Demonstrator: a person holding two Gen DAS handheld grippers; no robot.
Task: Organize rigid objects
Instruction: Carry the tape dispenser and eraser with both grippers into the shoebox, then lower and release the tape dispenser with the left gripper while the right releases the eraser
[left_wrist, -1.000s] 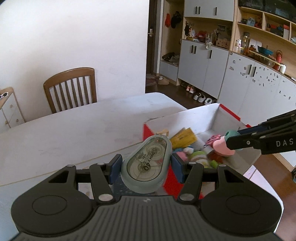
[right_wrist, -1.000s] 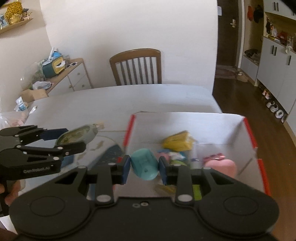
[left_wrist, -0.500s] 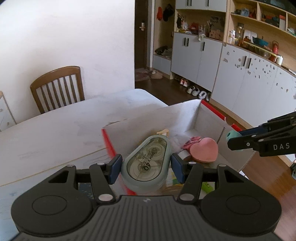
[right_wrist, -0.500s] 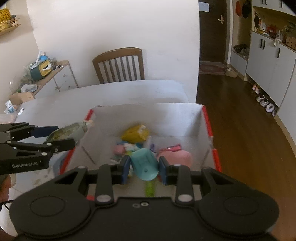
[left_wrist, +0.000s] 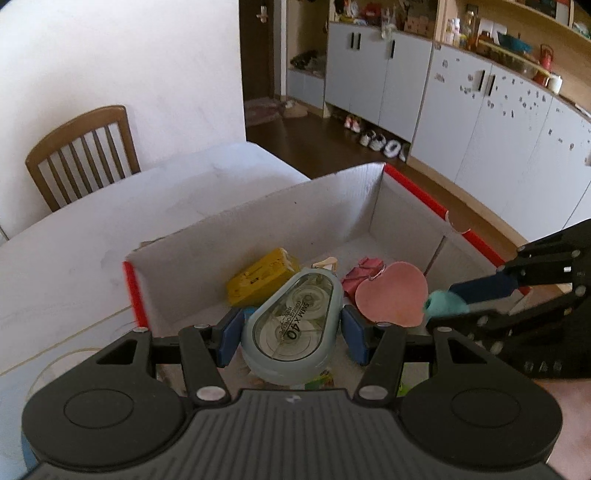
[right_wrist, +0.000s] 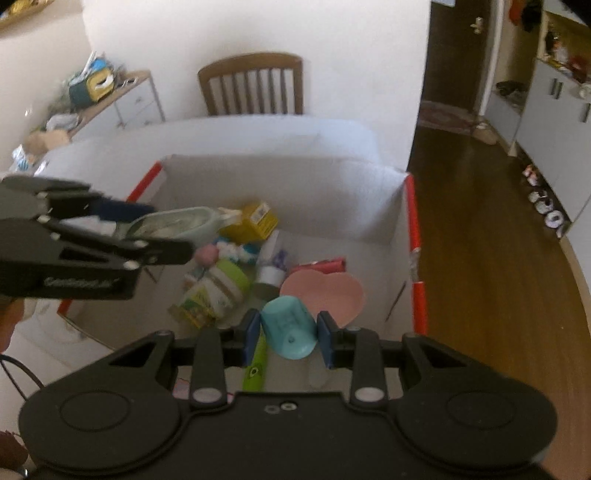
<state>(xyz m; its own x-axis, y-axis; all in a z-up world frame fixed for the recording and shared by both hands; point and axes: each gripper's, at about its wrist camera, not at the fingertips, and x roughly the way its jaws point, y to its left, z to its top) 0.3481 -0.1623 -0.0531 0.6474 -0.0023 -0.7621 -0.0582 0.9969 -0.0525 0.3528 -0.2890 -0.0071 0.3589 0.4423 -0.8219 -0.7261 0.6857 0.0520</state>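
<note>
While both grippers hang over the cardboard box (left_wrist: 258, 221), each carries one item. Left gripper (left_wrist: 291, 334): blue pads pressed on either side of a grey-green correction tape dispenser (left_wrist: 291, 326), clear window up, printed label readable; nose of the dispenser points toward the box's far wall. Right gripper (right_wrist: 289, 332): pads clamped on a small teal cup-shaped piece (right_wrist: 290, 326), held above the near end of the box. From the left wrist view the right gripper (left_wrist: 443, 306) enters over the box's right wall with the teal piece (left_wrist: 441, 304) at its tip; from the right wrist view the left gripper (right_wrist: 166, 236) reaches in over the box's left wall, the dispenser (right_wrist: 173, 223) between its fingers.

Box: white inside, red tape on corners and rim (right_wrist: 412, 221), standing on a white table (left_wrist: 74, 251).

Inside the box:
- pink heart-shaped piece (right_wrist: 325, 293), on the floor toward the right wall, just beyond the teal piece
- yellow carton (right_wrist: 255, 221), near the far wall
- dark pink wrapped item (left_wrist: 364, 271), touching the heart on its far side
- white-and-green jar (right_wrist: 221, 284), left of the heart
- small white tube (right_wrist: 271, 262), between jar and heart
- small pink ball (right_wrist: 206, 255) and a blue-white object, between carton and jar; cannot identify the latter

Beyond the box: wooden chair (right_wrist: 253, 83) at the table's far edge.
</note>
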